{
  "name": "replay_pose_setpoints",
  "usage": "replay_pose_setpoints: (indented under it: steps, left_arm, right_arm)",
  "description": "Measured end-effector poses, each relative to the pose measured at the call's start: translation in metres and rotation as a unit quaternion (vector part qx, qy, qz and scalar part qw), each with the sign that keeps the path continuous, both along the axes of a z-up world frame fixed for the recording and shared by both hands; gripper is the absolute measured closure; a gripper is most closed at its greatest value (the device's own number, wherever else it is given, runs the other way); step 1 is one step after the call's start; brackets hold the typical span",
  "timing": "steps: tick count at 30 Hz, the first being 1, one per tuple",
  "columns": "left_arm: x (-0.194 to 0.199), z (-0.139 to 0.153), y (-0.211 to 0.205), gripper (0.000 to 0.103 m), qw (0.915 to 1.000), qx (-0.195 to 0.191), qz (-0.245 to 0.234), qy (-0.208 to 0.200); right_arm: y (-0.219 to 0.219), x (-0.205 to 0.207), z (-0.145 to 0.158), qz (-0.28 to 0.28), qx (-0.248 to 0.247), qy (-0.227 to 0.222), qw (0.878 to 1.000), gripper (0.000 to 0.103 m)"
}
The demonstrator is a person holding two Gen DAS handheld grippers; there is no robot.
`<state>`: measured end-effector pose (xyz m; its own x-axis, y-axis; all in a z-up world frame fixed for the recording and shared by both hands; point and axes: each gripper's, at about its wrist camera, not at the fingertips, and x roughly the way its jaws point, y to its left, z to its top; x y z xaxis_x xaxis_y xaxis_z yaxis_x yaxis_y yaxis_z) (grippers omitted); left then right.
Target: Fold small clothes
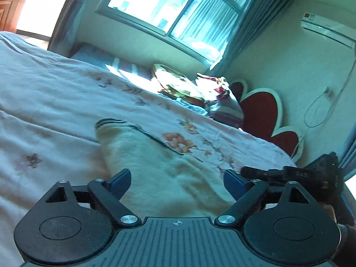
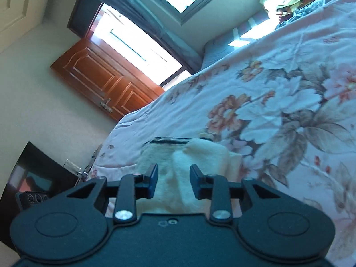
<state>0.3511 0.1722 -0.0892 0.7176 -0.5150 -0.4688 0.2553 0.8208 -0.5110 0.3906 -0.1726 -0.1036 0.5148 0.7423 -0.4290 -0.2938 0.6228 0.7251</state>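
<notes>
Cream fleece garment [image 1: 160, 173] lies on the bed, spread over a floral quilt [image 1: 55, 102] of pale pink. It has a dark trimmed edge [image 1: 155, 138] running along its far side. In the right wrist view the same garment [image 2: 200, 155] appears partly folded, with one layer lapped over another, and a dark trimmed opening [image 2: 169, 141] shows at its far end.

Left tongs [image 1: 176, 180] are spread wide, blue fingers [image 1: 120, 181] well apart, with the garment filling the gap between them. Nothing is clamped. Whether the fingertips touch the fabric cannot be told from this view. Part of the right tool [image 1: 289, 173] shows just beside the right-hand finger of the left tongs.

Right tongs [image 2: 173, 181] stand at a narrower gap, fingers [image 2: 152, 180] apart, with fleece visible between them and nothing pinched. Contact with the fabric cannot be told here either.

Surroundings, left wrist view:
- window [image 1: 178, 6] with curtain [image 1: 255, 22] behind the bed;
- heaped bedding and pillows [image 1: 195, 89] at the far side of the bed;
- red petal-shaped headboard [image 1: 262, 111];
- air conditioner [image 1: 327, 31] high on the wall.

Surroundings, right wrist view:
- brown wooden door [image 2: 104, 77], standing open;
- dark cabinet [image 2: 40, 178] beside the bed.
</notes>
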Motion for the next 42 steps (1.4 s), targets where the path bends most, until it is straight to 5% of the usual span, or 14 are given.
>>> replay_pose_setpoints:
  steps: [4,7,8,11,13,14,19,23,25,28,35,40,41,42]
  left_arm:
    - [0.024,-0.022,-0.025,0.026,0.9988,0.009,0.012,0.047]
    - [0.028,-0.045,-0.021,0.027,0.9969,-0.012,0.031,0.071]
    - [0.027,-0.046,-0.018,0.027,0.9968,-0.023,0.032,0.070]
    - [0.023,-0.047,-0.014,0.027,0.9962,-0.044,0.036,0.067]
    - [0.012,-0.041,-0.012,0.027,0.9968,-0.052,0.030,0.053]
    - [0.002,-0.036,-0.011,0.027,0.9974,-0.052,0.023,0.044]
    - [-0.055,-0.027,-0.009,0.027,0.9982,-0.055,-0.003,0.022]
    - [-0.081,-0.033,-0.016,0.027,0.9984,-0.051,-0.006,0.025]
    - [-0.087,-0.039,-0.018,0.027,0.9989,-0.034,0.002,0.032]
    - [-0.090,-0.043,-0.017,0.027,0.9991,-0.032,0.006,0.029]
    - [-0.108,-0.041,-0.033,0.027,0.9981,0.062,-0.007,-0.001]
    - [-0.138,-0.032,-0.043,0.027,0.9846,0.175,0.007,0.004]
    - [-0.148,-0.029,-0.042,0.027,0.9824,0.186,0.014,0.015]
    - [-0.162,-0.024,-0.040,0.027,0.9807,0.194,0.023,0.013]
  right_arm:
    - [0.030,0.023,-0.025,0.020,-0.021,0.053,0.998,0.072]
    - [0.006,0.027,-0.050,-0.032,-0.024,0.093,0.995,0.101]
    - [-0.005,0.026,-0.057,-0.041,-0.008,0.105,0.994,0.103]
    - [-0.019,0.019,-0.059,-0.042,-0.001,0.112,0.993,0.103]
    - [-0.025,0.006,-0.041,-0.043,0.003,0.086,0.995,0.091]
    - [-0.029,-0.004,-0.030,-0.039,0.011,0.066,0.997,0.076]
    - [-0.026,-0.058,0.001,0.033,0.035,0.025,0.999,0.076]
    - [-0.003,-0.081,-0.014,0.085,0.014,0.045,0.995,0.076]
    - [-0.001,-0.084,-0.027,0.068,-0.012,0.059,0.996,0.077]
    - [-0.010,-0.084,-0.044,0.036,-0.025,0.074,0.996,0.098]
    - [-0.014,-0.091,-0.052,0.016,-0.032,0.080,0.996,0.103]
    - [-0.015,-0.116,-0.026,-0.020,-0.106,0.046,0.993,0.103]
    - [-0.013,-0.127,-0.013,-0.032,-0.143,0.026,0.989,0.093]
    - [-0.010,-0.142,0.000,-0.050,-0.187,0.002,0.981,0.054]
